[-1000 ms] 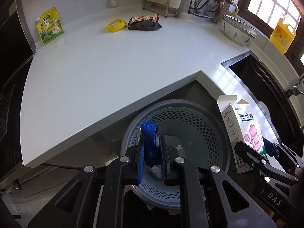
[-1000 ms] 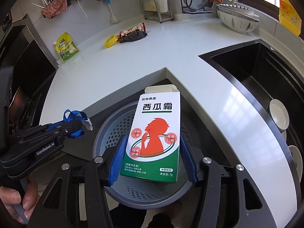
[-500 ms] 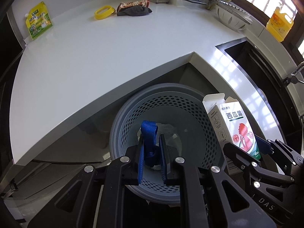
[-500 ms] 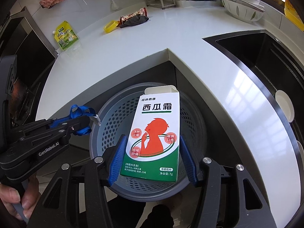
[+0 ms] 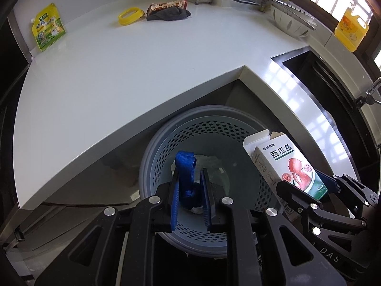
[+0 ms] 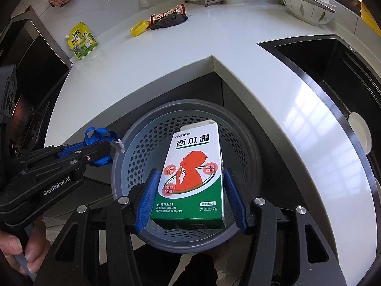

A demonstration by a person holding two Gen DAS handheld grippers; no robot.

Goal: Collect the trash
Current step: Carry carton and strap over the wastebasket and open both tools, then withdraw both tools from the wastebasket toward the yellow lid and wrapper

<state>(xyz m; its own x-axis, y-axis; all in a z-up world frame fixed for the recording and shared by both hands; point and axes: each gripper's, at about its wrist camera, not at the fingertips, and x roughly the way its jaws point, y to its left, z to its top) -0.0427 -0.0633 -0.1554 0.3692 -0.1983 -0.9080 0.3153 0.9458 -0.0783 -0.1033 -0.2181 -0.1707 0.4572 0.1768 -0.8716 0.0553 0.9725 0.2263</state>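
Note:
A grey perforated bin (image 5: 166,128) (image 6: 142,124) stands on the floor in the counter's inner corner, with white crumpled trash (image 5: 209,162) at its bottom. My left gripper (image 5: 189,174) (image 6: 112,146) hangs over the bin's left side with a blue strap (image 5: 184,166) (image 6: 97,135) between its pads. Its jaws are opening: a slit shows beside the strap's upper loop, while the bunched lower part still fills the gap. My right gripper (image 6: 191,174) (image 5: 309,190) is shut on a white and green medicine box (image 6: 193,176) (image 5: 285,164), held upright above the bin's mouth.
On the white counter (image 5: 142,71) lie a yellow-green pouch (image 5: 47,31), a yellow ring (image 5: 131,15), and a snack wrapper with a dark cloth (image 5: 169,12). A black sink (image 5: 333,88) with dishes is at the right. A person's hand (image 6: 28,257) grips the left handle.
Both views have tipped further down over the bin, which now sits more in the middle. The left jaws have parted slightly around the strap. The box stays gripped.

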